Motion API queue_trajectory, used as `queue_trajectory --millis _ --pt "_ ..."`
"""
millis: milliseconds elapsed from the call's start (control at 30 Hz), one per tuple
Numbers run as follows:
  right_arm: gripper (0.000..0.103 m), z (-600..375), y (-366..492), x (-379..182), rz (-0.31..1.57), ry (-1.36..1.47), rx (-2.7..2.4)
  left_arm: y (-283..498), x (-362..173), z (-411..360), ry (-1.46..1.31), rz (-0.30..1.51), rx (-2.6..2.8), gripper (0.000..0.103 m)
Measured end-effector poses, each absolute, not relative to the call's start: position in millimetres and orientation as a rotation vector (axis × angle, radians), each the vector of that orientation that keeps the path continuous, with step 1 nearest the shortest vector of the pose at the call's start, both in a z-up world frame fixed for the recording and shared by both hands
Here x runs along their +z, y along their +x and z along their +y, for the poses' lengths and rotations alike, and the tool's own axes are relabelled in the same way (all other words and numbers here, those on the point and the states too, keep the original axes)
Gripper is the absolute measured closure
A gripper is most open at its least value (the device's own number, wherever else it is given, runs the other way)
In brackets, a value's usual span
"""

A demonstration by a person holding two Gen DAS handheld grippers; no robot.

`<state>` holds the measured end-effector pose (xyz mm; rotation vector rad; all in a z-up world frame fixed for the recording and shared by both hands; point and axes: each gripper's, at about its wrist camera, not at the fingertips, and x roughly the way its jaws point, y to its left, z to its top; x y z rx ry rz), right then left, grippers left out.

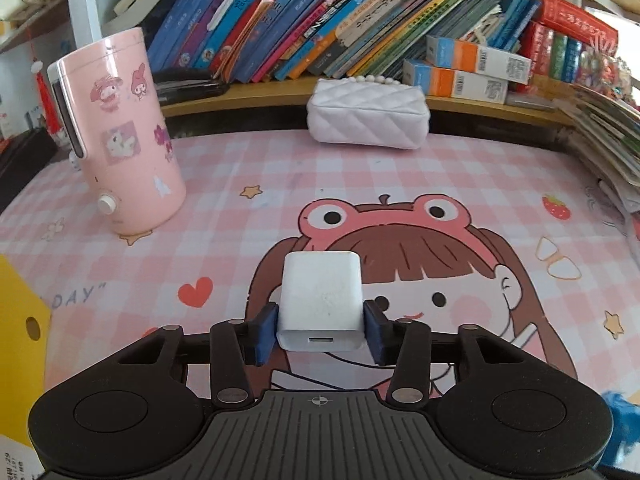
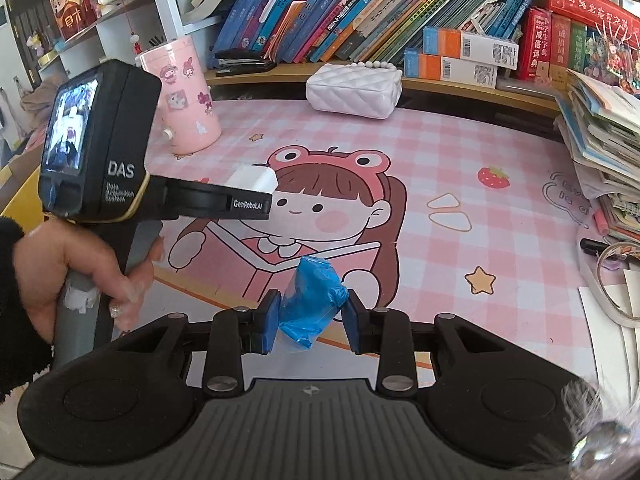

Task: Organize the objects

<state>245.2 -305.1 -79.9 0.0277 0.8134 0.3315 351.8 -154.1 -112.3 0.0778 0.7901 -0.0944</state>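
Left wrist view: your desk (image 1: 224, 168) has a pink checked mat with a cartoon girl. A row of books (image 1: 320, 20) leans on the shelf at the back edge, with a white purse (image 1: 366, 114) below them. Your left gripper (image 1: 320, 328) squeezes a white charger (image 1: 322, 300) over the mat's middle.

Right wrist view: same desk. Your right gripper (image 2: 310, 318) pinches a blue plastic roll (image 2: 312, 300) near the front edge. Your left hand (image 2: 76, 272) is beside it.

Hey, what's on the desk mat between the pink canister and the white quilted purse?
Nothing stands there. In the left wrist view, the stretch from the pink canister to the white quilted purse is bare pink checked mat, with only a printed star.
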Motion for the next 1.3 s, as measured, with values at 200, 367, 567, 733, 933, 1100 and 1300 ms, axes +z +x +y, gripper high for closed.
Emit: queue_trajectory --millis 200,367,567,733,933,1100,1300 --pt "0.072 -310.3 241.7 -79.8 0.813 0.029 0.33 357.9 -114.9 -153.6 0.05 0.777 -0.062 0.05" --pt "0.072 -313.7 238.3 -80.8 0.815 0.034 0.321 358.6 -111.2 -154.3 0.036 0.792 -0.084 0.062" --pt "0.072 -311.2 234.0 -76.9 0.815 0.026 0.302 329.4 -82.1 -145.7 -0.039 0.755 -0.12 0.062" --pt "0.072 -305.6 227.5 -73.1 0.829 0.03 0.287 290.4 -48.7 -134.4 -0.098 0.716 -0.168 0.062" --pt "0.072 -294.8 213.3 -64.0 0.83 0.031 0.28 238.3 -28.8 -118.6 -0.132 0.713 -0.206 0.062" --pt "0.072 -279.8 197.5 -56.4 0.819 0.026 0.263 195.4 -23.2 -97.2 -0.169 0.718 -0.214 0.062" --pt "0.072 -254.3 173.6 -49.1 0.809 0.008 0.253 158.2 -19.6 -70.1 -0.202 0.708 -0.212 0.062"
